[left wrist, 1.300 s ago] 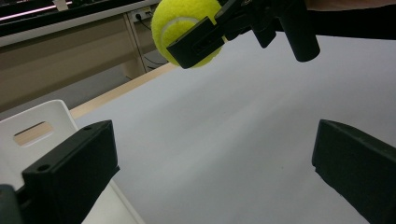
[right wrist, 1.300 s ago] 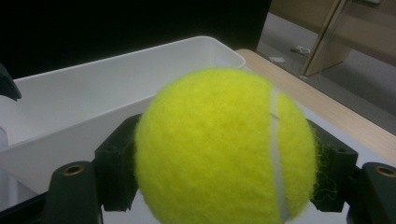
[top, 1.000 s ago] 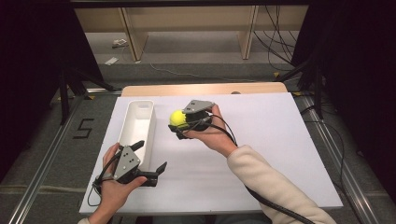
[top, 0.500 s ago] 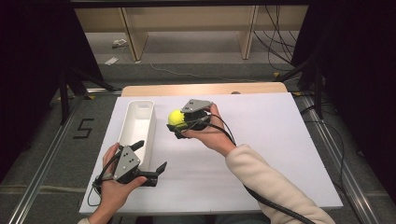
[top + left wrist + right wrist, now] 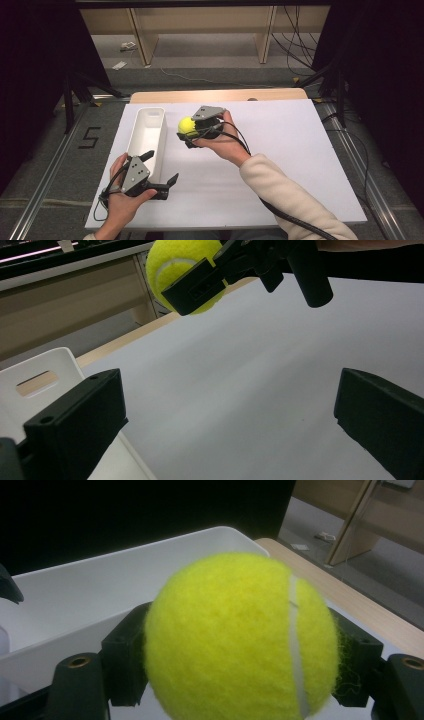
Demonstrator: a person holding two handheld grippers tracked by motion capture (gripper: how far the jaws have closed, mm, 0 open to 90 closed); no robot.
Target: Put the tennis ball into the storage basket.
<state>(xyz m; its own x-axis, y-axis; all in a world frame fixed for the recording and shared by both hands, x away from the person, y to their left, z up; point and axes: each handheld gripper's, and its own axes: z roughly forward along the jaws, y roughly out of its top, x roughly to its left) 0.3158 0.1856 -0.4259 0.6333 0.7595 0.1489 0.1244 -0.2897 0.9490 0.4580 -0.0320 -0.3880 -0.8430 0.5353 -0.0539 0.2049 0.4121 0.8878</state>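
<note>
Resting near the table's front-left corner, the left gripper [image 5: 159,175] sits released, jaws spread, leaving the way clear. Beside it, the white bin [image 5: 146,136] runs along the left edge, mouth unobstructed. Further right, the right gripper [image 5: 192,129] clenches the tennis ball [image 5: 187,125] aloft just beside the bin's rim, likely for dropping in.

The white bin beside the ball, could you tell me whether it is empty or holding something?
Empty: the white bin shows only bare floor; the tennis ball sits in the right gripper.
</note>
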